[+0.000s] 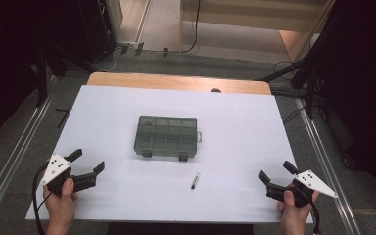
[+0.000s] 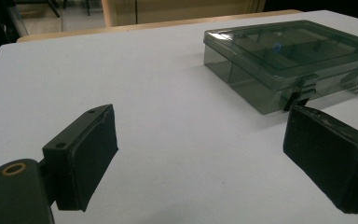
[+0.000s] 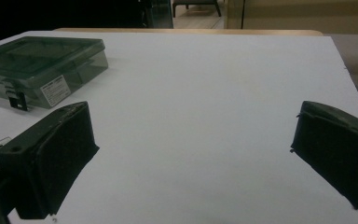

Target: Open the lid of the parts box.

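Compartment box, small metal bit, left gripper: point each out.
compartment box [image 1: 166, 135], high view, on its closed lid.
small metal bit [image 1: 195, 180], high view, mid-shaft.
left gripper [image 1: 89, 161], high view, between its open fingertips.

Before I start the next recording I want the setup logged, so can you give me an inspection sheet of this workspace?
Surface: white sheet over a wooden table; lies flat, no marks seen.
Job's things: smoky clear compartment box, lid shut, two latches on its near side; small pen-like stick lies apart in front of it.
Clutter: nothing seen.
Grippers: left gripper and right gripper both held above the near corners, jaws wide apart, holding nothing.
Cables: one black cable trails from the left gripper; more cables lie on the floor beyond the table.
Surroundings: grey floor, metal rails on both sides, dark stands at the edges.
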A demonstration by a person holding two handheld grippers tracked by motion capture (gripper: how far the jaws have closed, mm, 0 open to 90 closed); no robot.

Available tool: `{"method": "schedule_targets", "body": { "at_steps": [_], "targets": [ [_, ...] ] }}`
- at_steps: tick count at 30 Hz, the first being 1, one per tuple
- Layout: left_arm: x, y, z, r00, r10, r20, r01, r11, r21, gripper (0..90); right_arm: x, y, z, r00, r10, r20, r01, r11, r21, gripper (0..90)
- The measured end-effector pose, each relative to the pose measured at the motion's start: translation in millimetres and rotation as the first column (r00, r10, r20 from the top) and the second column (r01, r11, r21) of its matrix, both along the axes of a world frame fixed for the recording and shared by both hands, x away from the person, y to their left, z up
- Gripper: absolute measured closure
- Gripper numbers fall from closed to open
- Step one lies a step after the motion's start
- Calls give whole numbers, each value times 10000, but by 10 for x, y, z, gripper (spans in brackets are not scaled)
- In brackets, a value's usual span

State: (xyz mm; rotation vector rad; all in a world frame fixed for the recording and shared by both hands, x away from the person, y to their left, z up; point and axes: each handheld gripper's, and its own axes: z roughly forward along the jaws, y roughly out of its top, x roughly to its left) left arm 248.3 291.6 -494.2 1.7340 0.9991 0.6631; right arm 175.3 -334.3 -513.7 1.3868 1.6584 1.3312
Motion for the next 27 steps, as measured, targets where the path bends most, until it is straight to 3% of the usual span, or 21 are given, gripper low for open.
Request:
{"method": "schedule_targets", "body": {
  "at_steps": [18, 25, 27],
  "targets": [
    [-25, -134, 74, 10000, -46, 39, 44, 9990, 446, 97, 86, 173, 111, 9989, 448, 138, -445, 9987, -248, 0],
    [-73, -229, 184, 9993, -375, 79, 372, 9988, 324, 97, 186, 309, 177, 9967, 795, 144, -792, 9966, -237, 0],
    [-80, -240, 201, 9992, -395, -6, 395, 9991, 121, 97, 220, 347, 195, 9962, 863, 150, -858, 9959, -299, 0]
  ]
}}
